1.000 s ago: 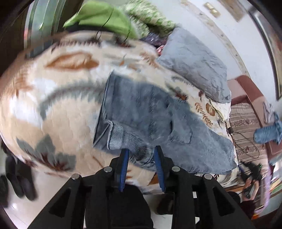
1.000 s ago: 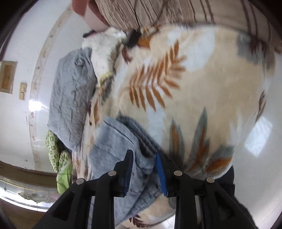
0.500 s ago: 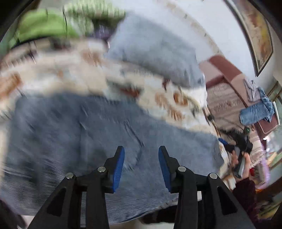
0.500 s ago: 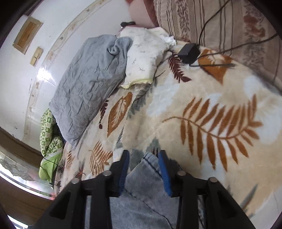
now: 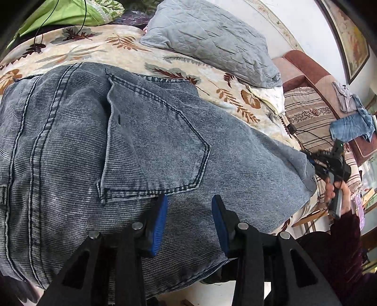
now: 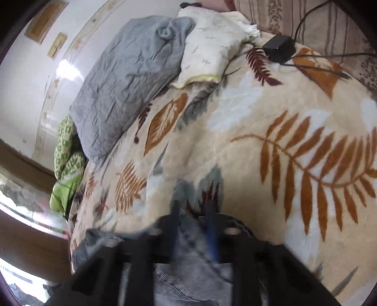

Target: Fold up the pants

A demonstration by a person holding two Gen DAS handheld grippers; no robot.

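Note:
Grey-blue denim pants [image 5: 132,146] lie folded on the leaf-print blanket [image 5: 99,44], back pocket up. My left gripper [image 5: 188,219] hovers open just over the pants near the front edge, its blue pads apart and holding nothing. My right gripper [image 6: 193,226] is blurred; denim of the pants [image 6: 190,270] sits between its fingers at the blanket's [image 6: 271,131] near edge, and the jaws look closed on it. The right gripper also shows in the left wrist view [image 5: 329,162] at the pants' far right end.
A grey quilted pillow [image 5: 212,40] and a cream pillow [image 6: 212,42] lie at the head of the bed. Green bedding [image 5: 66,11] is piled at the back left. A black charger [image 6: 279,48] with cables lies on the blanket. A striped sofa [image 5: 313,113] holds more clothes.
The left gripper let go of the pants and opened wider, moving in low over them. The right gripper swung down to the blanket with the denim between its fingers.

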